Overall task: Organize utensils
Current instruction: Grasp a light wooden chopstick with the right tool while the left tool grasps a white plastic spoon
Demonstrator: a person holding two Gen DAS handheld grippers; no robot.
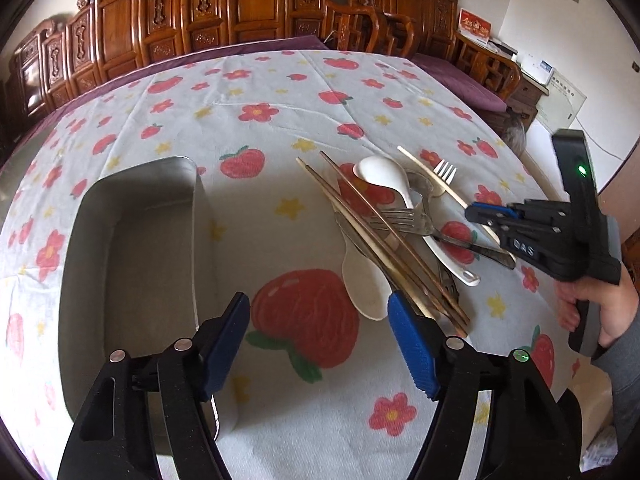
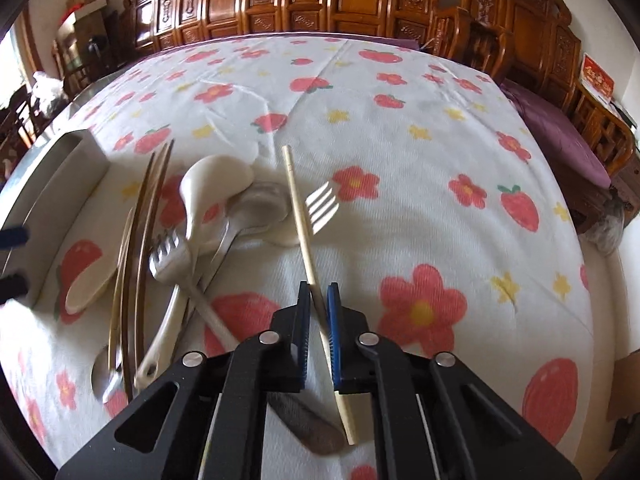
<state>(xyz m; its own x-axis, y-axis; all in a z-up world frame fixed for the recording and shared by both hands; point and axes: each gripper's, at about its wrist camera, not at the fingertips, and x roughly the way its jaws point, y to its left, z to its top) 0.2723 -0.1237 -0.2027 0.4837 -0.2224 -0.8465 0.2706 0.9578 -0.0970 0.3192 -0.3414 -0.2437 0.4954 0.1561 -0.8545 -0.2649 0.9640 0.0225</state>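
Observation:
A pile of utensils lies on the flowered tablecloth: brown chopsticks (image 1: 384, 236), a white ceramic spoon (image 1: 386, 178), a metal fork (image 1: 396, 220), a white plastic fork (image 1: 446, 172) and a pale chopstick (image 2: 298, 204). My right gripper (image 2: 319, 300) is nearly shut around the pale chopstick, low over the table; it also shows in the left wrist view (image 1: 486, 220). My left gripper (image 1: 320, 320) is open and empty, held between the metal tray (image 1: 132, 248) and the pile. The tray also shows in the right wrist view (image 2: 52, 184).
A metal spoon (image 2: 262, 204) and a pale flat spoon (image 2: 92, 276) lie in the pile. Carved wooden chairs (image 1: 240, 12) line the far table edge. A purple-cushioned bench (image 2: 560, 136) stands to the right.

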